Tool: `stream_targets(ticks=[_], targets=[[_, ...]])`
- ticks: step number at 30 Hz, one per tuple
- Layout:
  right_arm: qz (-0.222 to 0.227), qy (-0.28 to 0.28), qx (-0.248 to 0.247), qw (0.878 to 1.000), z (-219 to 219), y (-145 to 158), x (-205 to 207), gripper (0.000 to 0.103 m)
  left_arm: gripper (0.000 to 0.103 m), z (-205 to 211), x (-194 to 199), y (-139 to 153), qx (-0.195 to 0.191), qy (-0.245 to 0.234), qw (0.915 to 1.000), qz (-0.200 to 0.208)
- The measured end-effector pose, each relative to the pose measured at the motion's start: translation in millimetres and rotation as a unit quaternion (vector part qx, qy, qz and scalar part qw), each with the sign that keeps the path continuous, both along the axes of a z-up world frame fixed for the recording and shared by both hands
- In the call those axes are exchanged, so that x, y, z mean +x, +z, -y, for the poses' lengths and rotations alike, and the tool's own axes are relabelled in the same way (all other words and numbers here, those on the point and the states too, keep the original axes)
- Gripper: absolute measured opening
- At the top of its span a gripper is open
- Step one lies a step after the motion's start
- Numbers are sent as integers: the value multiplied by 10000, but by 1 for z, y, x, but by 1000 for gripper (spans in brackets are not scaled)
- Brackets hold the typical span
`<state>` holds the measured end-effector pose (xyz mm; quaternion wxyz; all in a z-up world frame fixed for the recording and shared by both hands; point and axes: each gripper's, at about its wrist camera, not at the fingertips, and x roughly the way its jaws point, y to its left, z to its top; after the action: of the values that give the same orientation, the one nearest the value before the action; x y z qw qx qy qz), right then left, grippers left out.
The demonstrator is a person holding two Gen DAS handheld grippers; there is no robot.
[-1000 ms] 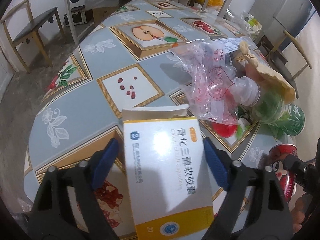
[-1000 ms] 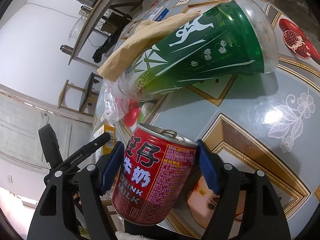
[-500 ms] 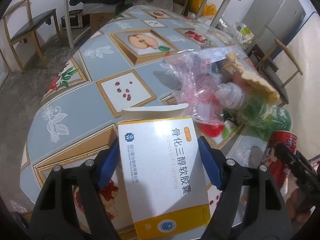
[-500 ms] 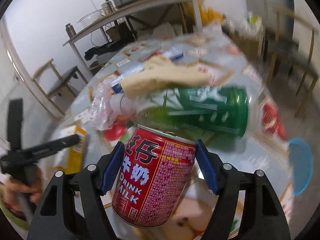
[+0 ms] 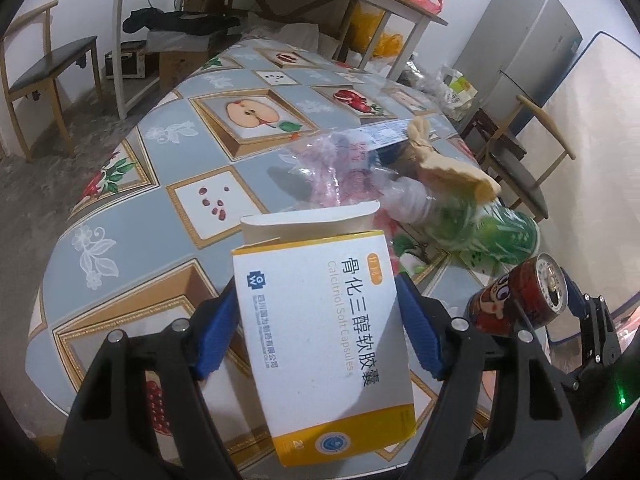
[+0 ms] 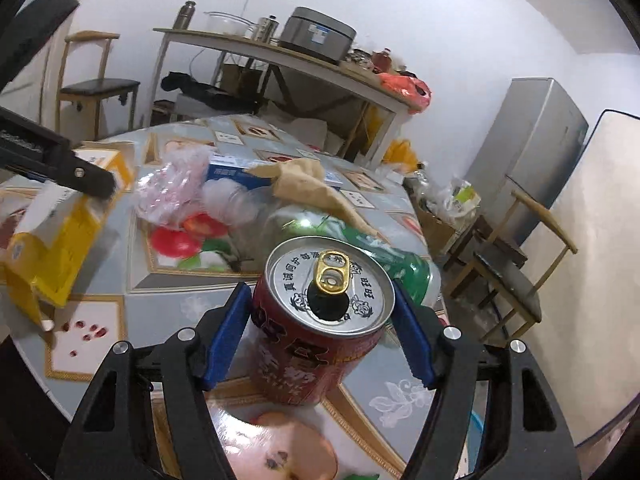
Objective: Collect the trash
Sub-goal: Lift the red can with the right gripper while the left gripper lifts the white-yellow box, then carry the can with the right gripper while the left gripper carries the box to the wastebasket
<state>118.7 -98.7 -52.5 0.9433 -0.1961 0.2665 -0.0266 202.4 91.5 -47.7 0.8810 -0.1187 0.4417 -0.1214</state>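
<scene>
A white and yellow medicine box [image 5: 320,340] with an open top flap is clamped between the blue pads of my left gripper [image 5: 316,292], above the near edge of the table [image 5: 120,208]. My right gripper [image 6: 318,292] is shut on a red milk-drink can [image 6: 320,344], opened top facing the camera. The can [image 5: 516,300] hangs just right of the box; the box [image 6: 60,240] shows at the left in the right wrist view. On the table beyond lie a green plastic bottle [image 5: 496,232], a crumpled pink plastic bag [image 5: 340,168] and a tan wrapper [image 5: 452,168].
A blue and white carton [image 6: 228,172] lies behind the pile. Wooden chairs [image 6: 512,280] stand right of the table, one [image 5: 44,68] at far left. A grey fridge [image 5: 524,52] and a cluttered side table [image 6: 280,56] are behind.
The right gripper rolled and rose, so the can now shows its top instead of its side. The left gripper lifted the box slightly and tilted up toward the room.
</scene>
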Motion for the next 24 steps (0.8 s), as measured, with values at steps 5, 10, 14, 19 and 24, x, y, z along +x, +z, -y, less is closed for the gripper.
stream_targets(ticks=[5,10,14,19,24], targets=[[-224,61,452,9987,13,7,-4,68,71,5,-7,1,19,-64,10000,62],[-479,103,976,9940,27,13,-4,68,70,8,-11,3,45,-70,9999,97],[-670,155,1323,9888,34,18,-2,69,70,11,-12,3,9,-96,9999,108],[-916,215,1922,9768,42,23,6,73,70,15,-16,5,29,-167,9997,177],[-1064,161,2264,9681,44,24,16,73,70,15,-19,5,21,-192,9995,245]])
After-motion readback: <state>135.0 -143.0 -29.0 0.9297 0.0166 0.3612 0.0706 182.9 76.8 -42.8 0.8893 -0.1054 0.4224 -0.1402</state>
